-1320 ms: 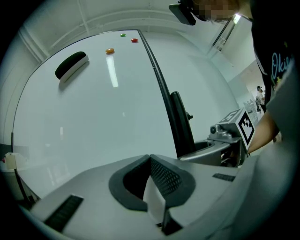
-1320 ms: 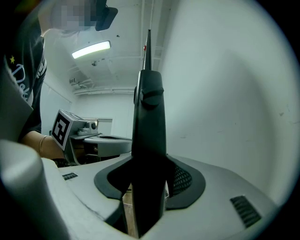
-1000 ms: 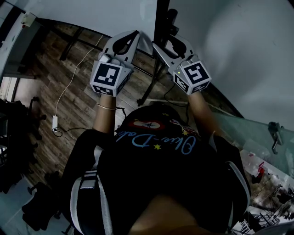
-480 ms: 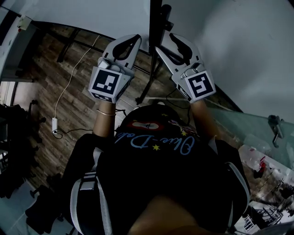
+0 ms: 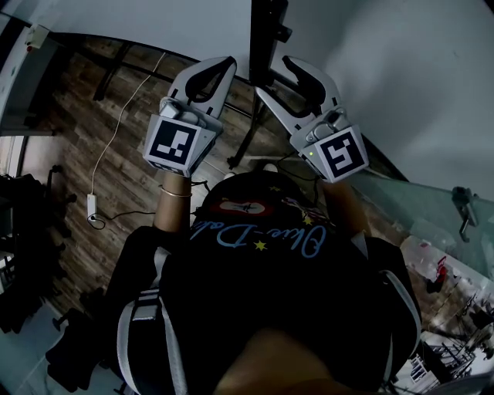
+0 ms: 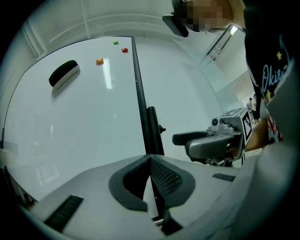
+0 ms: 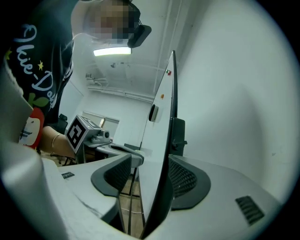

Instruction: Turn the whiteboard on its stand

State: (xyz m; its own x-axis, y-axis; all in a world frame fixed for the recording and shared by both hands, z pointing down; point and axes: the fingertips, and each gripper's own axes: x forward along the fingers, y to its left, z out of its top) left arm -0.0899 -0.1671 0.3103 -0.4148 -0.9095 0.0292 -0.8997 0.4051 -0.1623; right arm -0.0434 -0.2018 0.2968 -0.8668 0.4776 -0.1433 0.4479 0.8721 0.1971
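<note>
The whiteboard (image 5: 154, 23) stands at the top of the head view, with its black stand post (image 5: 262, 35) at its edge. In the left gripper view the board (image 6: 84, 117) carries an eraser (image 6: 63, 74) and small magnets (image 6: 99, 61). My right gripper (image 5: 272, 75) straddles the board's black-framed edge (image 7: 157, 140). Its jaws (image 7: 151, 159) are opening: the left pad stands off the board and the right pad lies close beside it. My left gripper (image 5: 230, 60) hovers just left of the post, and its tips (image 6: 150, 158) meet on nothing.
Black stand legs (image 5: 247, 154) spread over the wood floor (image 5: 116, 154). A white cable with an adapter (image 5: 93, 207) lies to the left. A glass panel (image 5: 432, 224) is at the right, dark chairs (image 5: 23, 231) at the far left, and a white wall (image 5: 417, 77) beyond the board.
The right gripper's jaws have spread wider around the board's edge. Both grippers have shifted slightly along the board, and the left one stays shut.
</note>
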